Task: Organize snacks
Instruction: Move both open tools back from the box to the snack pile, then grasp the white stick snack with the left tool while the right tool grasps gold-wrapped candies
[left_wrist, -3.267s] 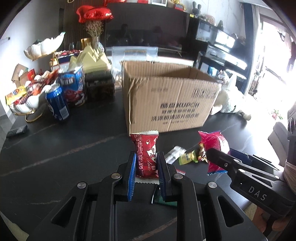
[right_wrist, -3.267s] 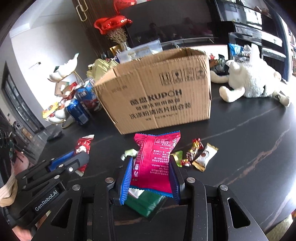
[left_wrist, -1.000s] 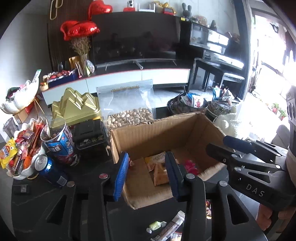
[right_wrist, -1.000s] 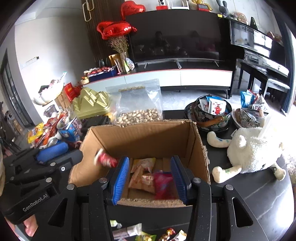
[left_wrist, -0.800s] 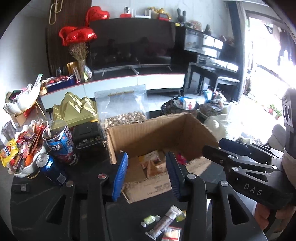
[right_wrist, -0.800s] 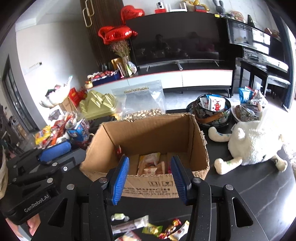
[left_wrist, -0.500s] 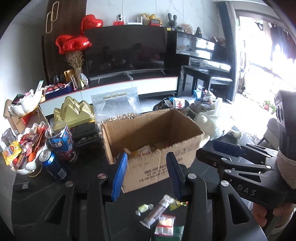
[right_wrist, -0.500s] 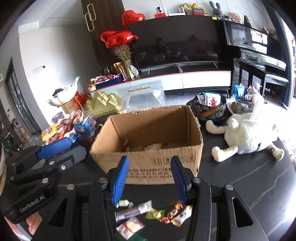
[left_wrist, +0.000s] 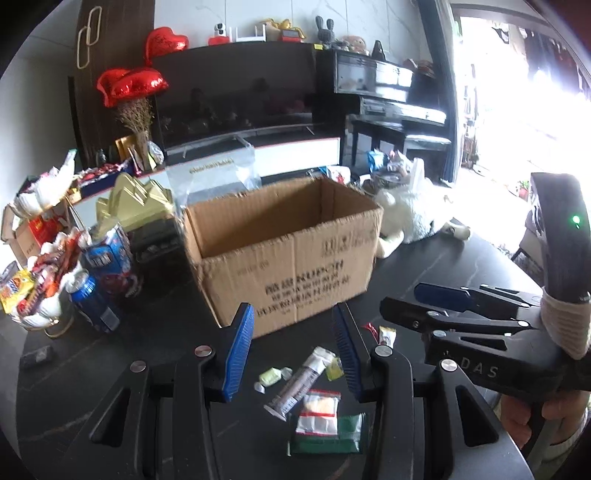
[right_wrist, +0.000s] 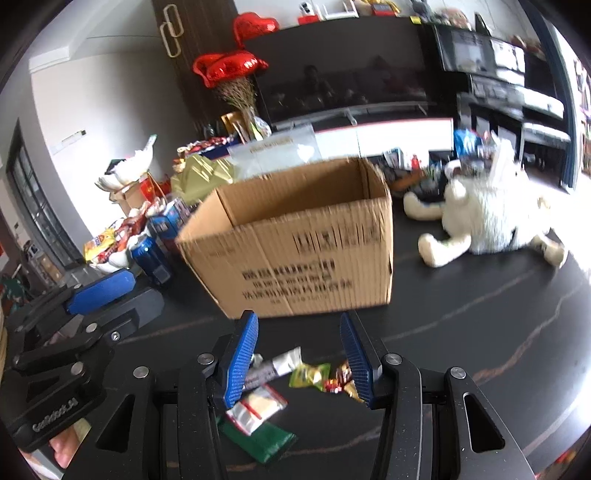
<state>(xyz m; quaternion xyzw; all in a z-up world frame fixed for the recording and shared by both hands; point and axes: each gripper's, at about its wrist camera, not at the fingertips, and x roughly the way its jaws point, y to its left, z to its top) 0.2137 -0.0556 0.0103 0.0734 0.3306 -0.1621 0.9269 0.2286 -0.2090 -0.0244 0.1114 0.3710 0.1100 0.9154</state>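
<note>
An open cardboard box (left_wrist: 284, 251) (right_wrist: 306, 251) stands on the dark table. Loose snacks lie in front of it: a silver stick pack (left_wrist: 301, 384) (right_wrist: 277, 367), a clear red-striped packet (left_wrist: 319, 411) (right_wrist: 256, 408) on a green packet (left_wrist: 325, 439) (right_wrist: 264, 441), and small wrapped candies (left_wrist: 271, 376) (right_wrist: 308, 374). My left gripper (left_wrist: 293, 350) hovers open over these snacks with nothing between its blue pads. My right gripper (right_wrist: 298, 354) is also open and empty just above them. Each gripper shows in the other's view: the right (left_wrist: 400, 298), the left (right_wrist: 146, 288).
A white plush toy (right_wrist: 487, 218) lies right of the box. Left of it stand a blue can (left_wrist: 94, 301), a blue snack carton (left_wrist: 110, 254), a gold box (left_wrist: 133, 203) and a white bowl of snacks (left_wrist: 40, 295). A clear zip bag (left_wrist: 214, 181) stands behind the box.
Both grippers held packets earlier and are now empty. Over the last second both drew back from above the box and sank toward the table front, bringing the loose snacks into view.
</note>
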